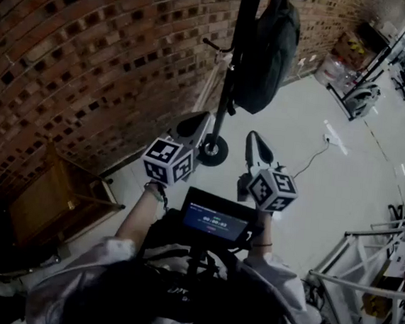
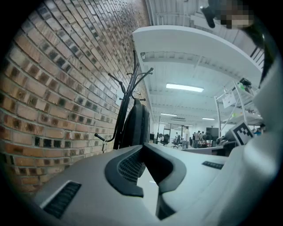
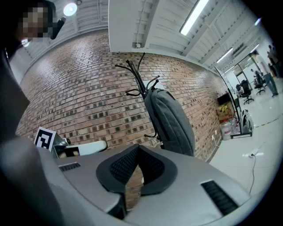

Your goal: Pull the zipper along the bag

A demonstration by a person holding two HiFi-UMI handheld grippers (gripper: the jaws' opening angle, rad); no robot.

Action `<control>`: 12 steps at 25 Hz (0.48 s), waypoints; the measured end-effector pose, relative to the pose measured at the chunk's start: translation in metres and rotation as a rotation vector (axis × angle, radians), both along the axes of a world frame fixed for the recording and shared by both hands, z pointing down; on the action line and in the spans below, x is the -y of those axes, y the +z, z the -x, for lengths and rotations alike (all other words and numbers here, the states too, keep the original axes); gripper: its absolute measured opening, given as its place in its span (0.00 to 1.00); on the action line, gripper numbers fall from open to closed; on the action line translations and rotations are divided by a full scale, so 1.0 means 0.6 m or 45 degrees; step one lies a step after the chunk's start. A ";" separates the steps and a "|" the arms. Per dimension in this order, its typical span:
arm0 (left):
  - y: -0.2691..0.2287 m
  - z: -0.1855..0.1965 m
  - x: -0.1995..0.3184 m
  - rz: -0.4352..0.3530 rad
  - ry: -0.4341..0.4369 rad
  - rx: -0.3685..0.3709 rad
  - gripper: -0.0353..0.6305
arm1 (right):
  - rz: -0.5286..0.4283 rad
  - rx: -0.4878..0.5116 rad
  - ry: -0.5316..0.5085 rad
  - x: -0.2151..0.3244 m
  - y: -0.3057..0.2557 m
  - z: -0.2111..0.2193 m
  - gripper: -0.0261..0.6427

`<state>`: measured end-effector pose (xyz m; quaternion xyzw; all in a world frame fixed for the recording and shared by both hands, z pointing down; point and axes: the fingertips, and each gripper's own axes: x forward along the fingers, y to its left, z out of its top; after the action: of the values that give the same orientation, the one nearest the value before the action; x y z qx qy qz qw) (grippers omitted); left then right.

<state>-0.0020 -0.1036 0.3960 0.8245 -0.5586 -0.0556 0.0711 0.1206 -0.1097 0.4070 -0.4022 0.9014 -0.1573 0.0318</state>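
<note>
A dark grey backpack (image 1: pixel 270 50) hangs from a black coat stand (image 1: pixel 234 68) beside the brick wall. Its zipper is too small to make out. Both grippers are held up in front of me, well short of the bag and not touching it. My left gripper (image 1: pixel 196 121) is shut with nothing in it, and the bag (image 2: pixel 137 126) hangs beyond its tips (image 2: pixel 143 145). My right gripper (image 1: pixel 253 138) is also shut and empty. In its view the bag (image 3: pixel 170 121) hangs above and to the right of its tips (image 3: pixel 138 148).
The brick wall (image 1: pixel 91 61) runs along the left. A wooden crate (image 1: pixel 56 201) stands on the floor at lower left, and a white metal frame (image 1: pixel 364 259) at lower right. A cable (image 1: pixel 317 151) trails across the pale floor. A small screen (image 1: pixel 215 219) sits at my chest.
</note>
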 end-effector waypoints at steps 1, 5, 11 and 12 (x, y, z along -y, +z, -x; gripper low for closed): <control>0.000 -0.001 0.006 -0.001 0.005 0.002 0.06 | -0.001 -0.001 -0.003 0.008 -0.002 0.002 0.05; -0.003 -0.003 0.030 -0.013 0.026 0.004 0.06 | -0.030 -0.011 -0.006 0.043 -0.014 0.013 0.05; -0.008 0.005 0.089 -0.030 0.078 0.002 0.06 | -0.070 -0.054 0.027 0.106 -0.030 0.037 0.05; -0.008 0.007 0.101 -0.028 0.093 0.002 0.06 | -0.073 -0.074 0.036 0.117 -0.032 0.043 0.05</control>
<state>-0.0061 -0.1640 0.3915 0.8451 -0.5276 -0.0585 0.0636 0.0950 -0.1802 0.3875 -0.4181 0.9004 -0.1191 0.0193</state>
